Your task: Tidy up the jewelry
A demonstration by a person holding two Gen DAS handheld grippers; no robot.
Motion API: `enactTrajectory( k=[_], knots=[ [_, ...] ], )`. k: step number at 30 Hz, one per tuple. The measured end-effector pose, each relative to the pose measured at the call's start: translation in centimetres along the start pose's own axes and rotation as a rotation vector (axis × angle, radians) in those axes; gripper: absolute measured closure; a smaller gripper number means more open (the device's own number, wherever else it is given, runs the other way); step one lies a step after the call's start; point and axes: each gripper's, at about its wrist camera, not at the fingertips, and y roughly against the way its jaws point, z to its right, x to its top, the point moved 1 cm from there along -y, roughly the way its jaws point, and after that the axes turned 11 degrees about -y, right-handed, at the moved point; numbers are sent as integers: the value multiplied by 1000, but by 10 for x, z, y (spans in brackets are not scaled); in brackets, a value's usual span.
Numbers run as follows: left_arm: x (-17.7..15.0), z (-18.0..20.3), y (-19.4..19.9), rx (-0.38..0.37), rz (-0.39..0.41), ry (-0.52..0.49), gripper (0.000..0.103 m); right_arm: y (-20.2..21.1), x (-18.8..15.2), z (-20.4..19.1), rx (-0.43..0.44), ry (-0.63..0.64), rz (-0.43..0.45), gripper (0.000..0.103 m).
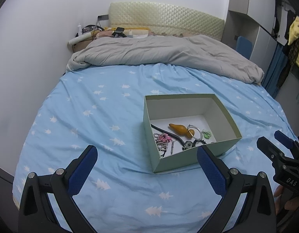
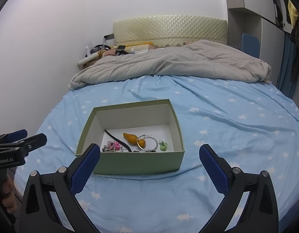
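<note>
Hovering low over the near end of the bed (image 1: 118, 101), both tongs sit spread wide and empty, which reads as a pause with nothing left on the sheet to collect. The left tongs (image 1: 147, 155) hang with bare blue sheet between their pads, and the pale green box (image 1: 176, 162) lies just ahead and to their right, its near corner almost meeting the right-hand pad. The box's open top faces up, so a straight reach down would clear the rim.

Inside, the jewelry is bunched against the near wall, closest to the tongs. From the left: a beaded strand with a pink charm (image 2: 111, 146), a dark cord (image 2: 118, 140) running back along the floor, an orange gourd-shaped pendant (image 2: 135, 138), a thin silver bangle (image 2: 149, 142) looped over it, and a small green piece (image 2: 163, 145). The far half of the floor is bare white.

The right tongs (image 2: 149, 154) straddle the box's front wall, which lies between their pads.
</note>
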Motion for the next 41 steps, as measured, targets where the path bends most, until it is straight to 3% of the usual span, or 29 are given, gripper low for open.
enactTrajectory(
  k=[41],
  knots=[
    [-1, -5, 9, 6, 15, 4, 1, 5, -2, -7, 1, 1, 5, 1]
  ],
)
